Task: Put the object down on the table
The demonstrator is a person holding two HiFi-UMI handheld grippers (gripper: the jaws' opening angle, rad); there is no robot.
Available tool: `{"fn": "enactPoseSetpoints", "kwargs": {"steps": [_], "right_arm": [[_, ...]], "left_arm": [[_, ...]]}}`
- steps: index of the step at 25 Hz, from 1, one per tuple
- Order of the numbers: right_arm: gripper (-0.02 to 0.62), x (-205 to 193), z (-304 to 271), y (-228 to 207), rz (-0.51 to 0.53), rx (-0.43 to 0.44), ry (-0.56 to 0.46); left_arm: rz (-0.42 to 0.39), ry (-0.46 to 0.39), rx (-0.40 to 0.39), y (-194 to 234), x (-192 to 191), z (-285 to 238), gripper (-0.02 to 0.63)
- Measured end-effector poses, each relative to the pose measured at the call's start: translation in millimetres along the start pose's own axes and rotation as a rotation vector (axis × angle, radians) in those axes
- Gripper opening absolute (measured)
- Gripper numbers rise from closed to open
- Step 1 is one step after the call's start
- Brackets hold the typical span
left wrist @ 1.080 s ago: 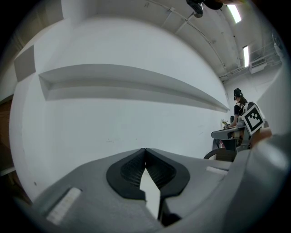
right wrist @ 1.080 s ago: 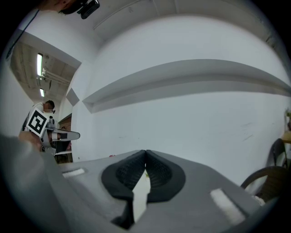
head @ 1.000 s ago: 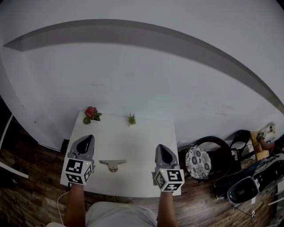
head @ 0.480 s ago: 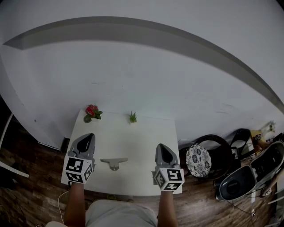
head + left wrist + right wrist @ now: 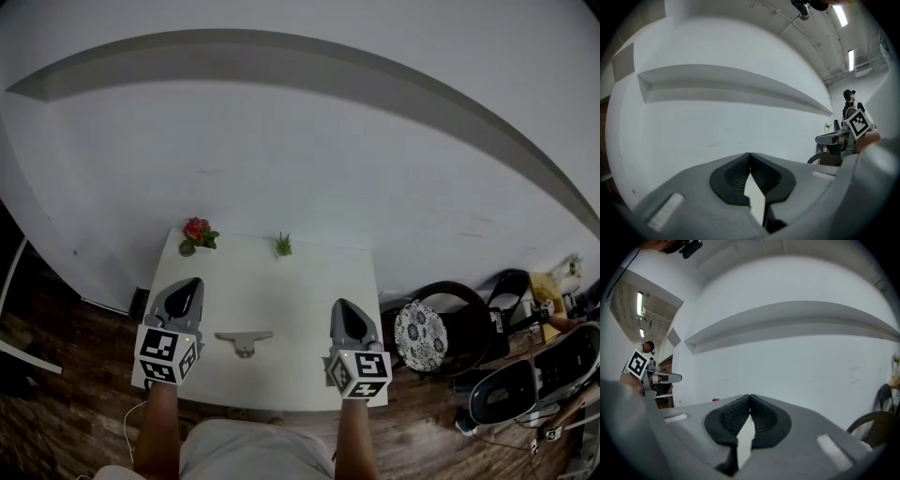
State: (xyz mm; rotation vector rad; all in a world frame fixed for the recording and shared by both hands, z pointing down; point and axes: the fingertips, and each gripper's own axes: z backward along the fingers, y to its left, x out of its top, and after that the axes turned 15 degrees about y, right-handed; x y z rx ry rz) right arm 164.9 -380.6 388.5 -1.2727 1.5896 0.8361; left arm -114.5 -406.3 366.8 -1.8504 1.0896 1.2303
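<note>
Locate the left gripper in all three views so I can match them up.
Head view: left gripper at lower left, jaws shut, pointing up the picture.
Left gripper view: its own shut jaws fill the bottom centre.
Right gripper view: small at the left edge, pointing right.
Shared landmark: the long grey wall ledge, in the upper half of all three.

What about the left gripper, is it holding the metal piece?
No, the left gripper is shut and empty, while the metal piece lies on the table.
</note>
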Motion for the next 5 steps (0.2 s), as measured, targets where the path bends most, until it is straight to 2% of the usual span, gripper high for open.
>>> {"fn": "enactPoseSetpoints", "kwargs": {"steps": [5], "right_arm": [[0.003,2.2,-5.9,0.4,-0.011,-0.01,-0.001]], "left_arm": [[0.0,0.001,-0.007,7.7,-0.7,-3.4,0.009]]}}
